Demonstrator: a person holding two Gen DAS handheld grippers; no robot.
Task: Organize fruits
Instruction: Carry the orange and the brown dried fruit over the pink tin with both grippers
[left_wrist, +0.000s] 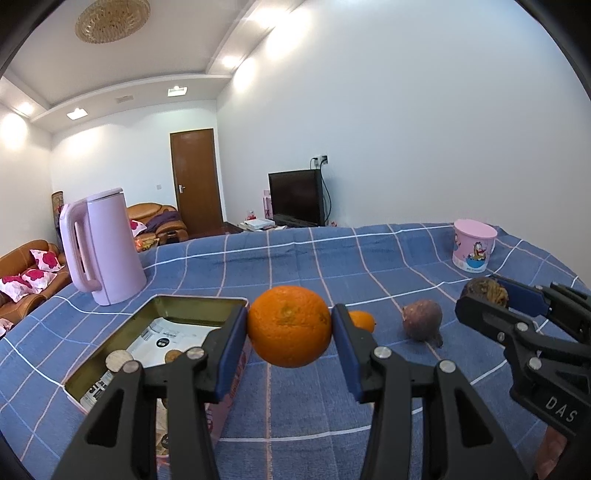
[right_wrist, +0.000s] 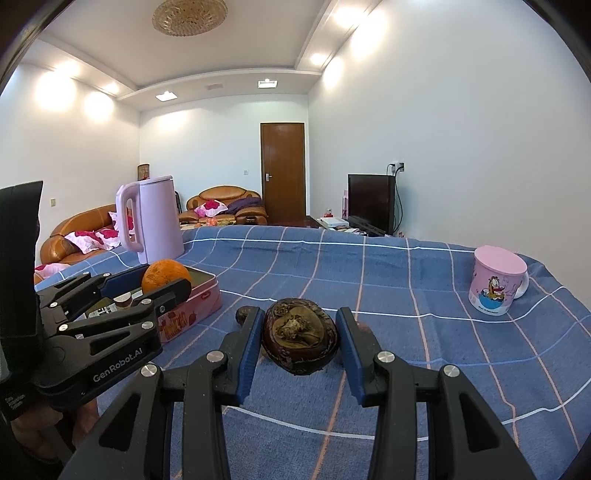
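Left wrist view: left gripper (left_wrist: 290, 326) pinches an orange (left_wrist: 290, 325); right gripper (right_wrist: 301, 338) pinches a dark brown fruit (right_wrist: 300, 336).

Both fruits hang above the blue checked cloth (left_wrist: 332, 266). An open tin (left_wrist: 155, 332) sits just left of the orange; a small orange (left_wrist: 364, 320) and a purple fruit (left_wrist: 422, 319) lie beyond. Farther off stand a pink kettle (left_wrist: 103, 247) and pink mug (left_wrist: 474, 245).

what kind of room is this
Most likely a home living room. Leather sofas with cushions stand at the far end, a TV sits by the wall, and the near table carries a checked cloth, a pink kettle and a cartoon mug.
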